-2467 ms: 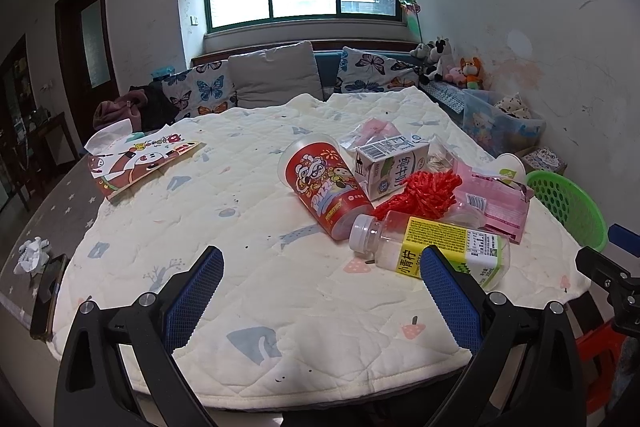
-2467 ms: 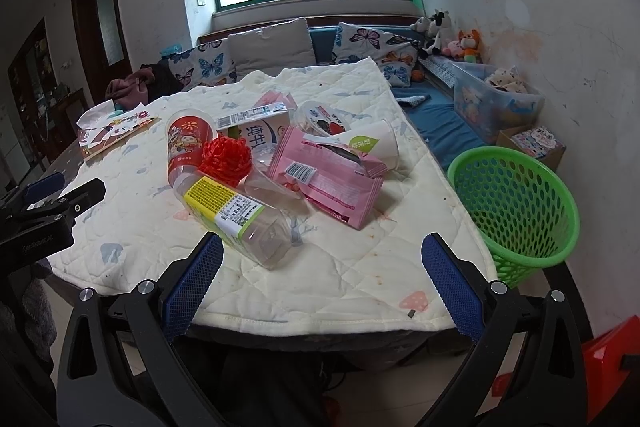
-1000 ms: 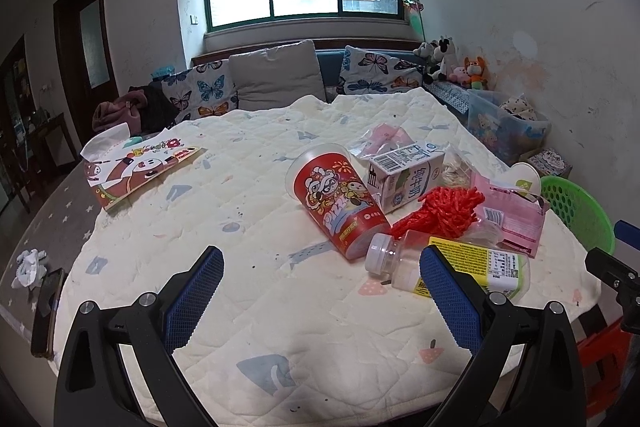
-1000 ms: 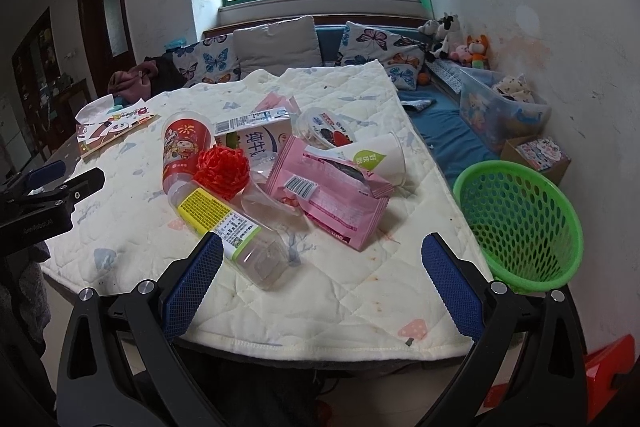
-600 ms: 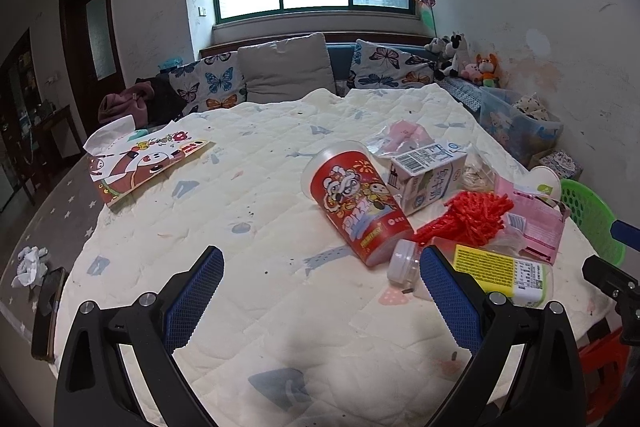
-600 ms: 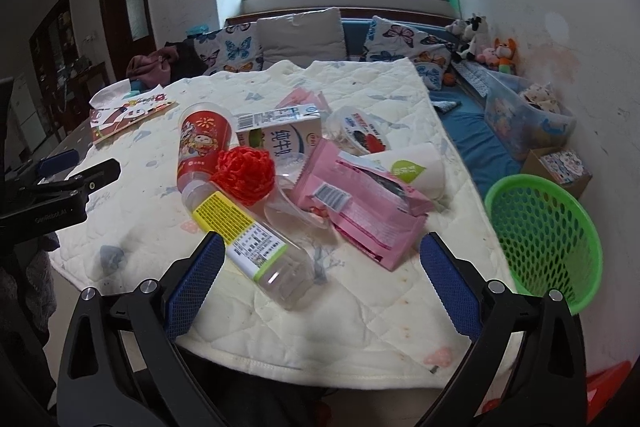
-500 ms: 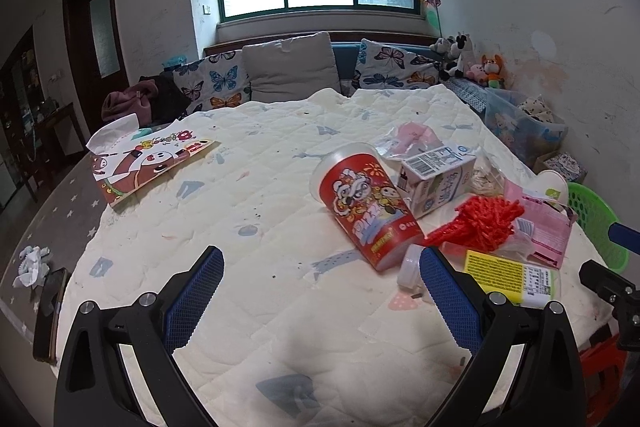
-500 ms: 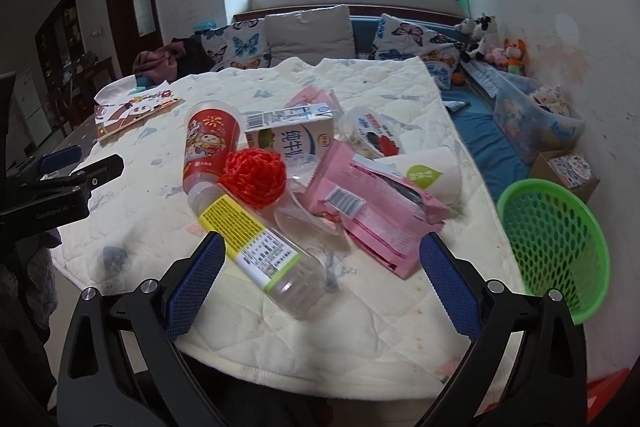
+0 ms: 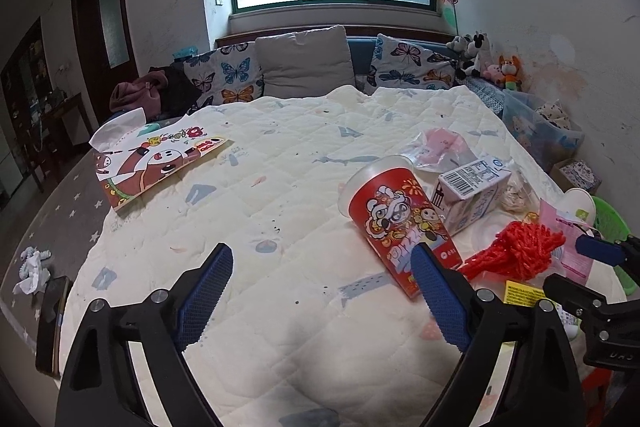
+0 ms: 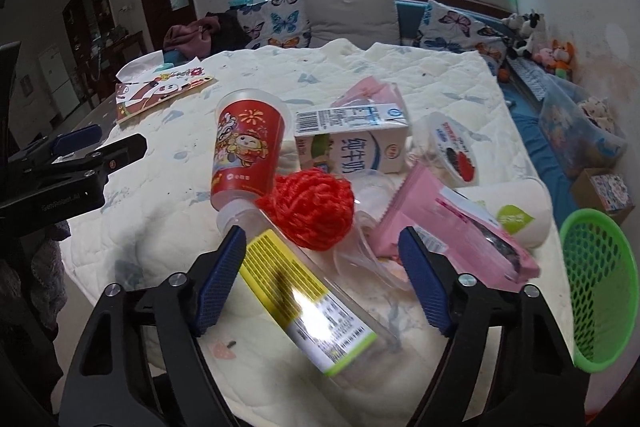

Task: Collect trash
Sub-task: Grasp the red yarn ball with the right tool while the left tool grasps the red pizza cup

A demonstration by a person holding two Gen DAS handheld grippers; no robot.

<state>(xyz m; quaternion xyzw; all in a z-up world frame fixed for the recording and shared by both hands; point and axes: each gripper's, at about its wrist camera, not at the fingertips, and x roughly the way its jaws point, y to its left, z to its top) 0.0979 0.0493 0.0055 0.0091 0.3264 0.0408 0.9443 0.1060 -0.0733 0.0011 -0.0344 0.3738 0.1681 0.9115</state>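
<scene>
Trash lies in a heap on the quilted table: a red paper cup on its side, a milk carton, a red mesh ball, a clear bottle with a yellow label, a pink packet, a white cup and a yoghurt tub. My right gripper is open, with the bottle between its fingers. My left gripper is open and empty over bare quilt, its right finger next to the red cup.
A green basket stands on the floor past the table's right edge. A cartoon-printed bag lies at the table's far left. A sofa with cushions runs along the back. A phone lies at the left edge.
Both grippers have moved forward over the table. The right one has closed in on the bottle. The left one has swung left, so the trash heap slid to its right.
</scene>
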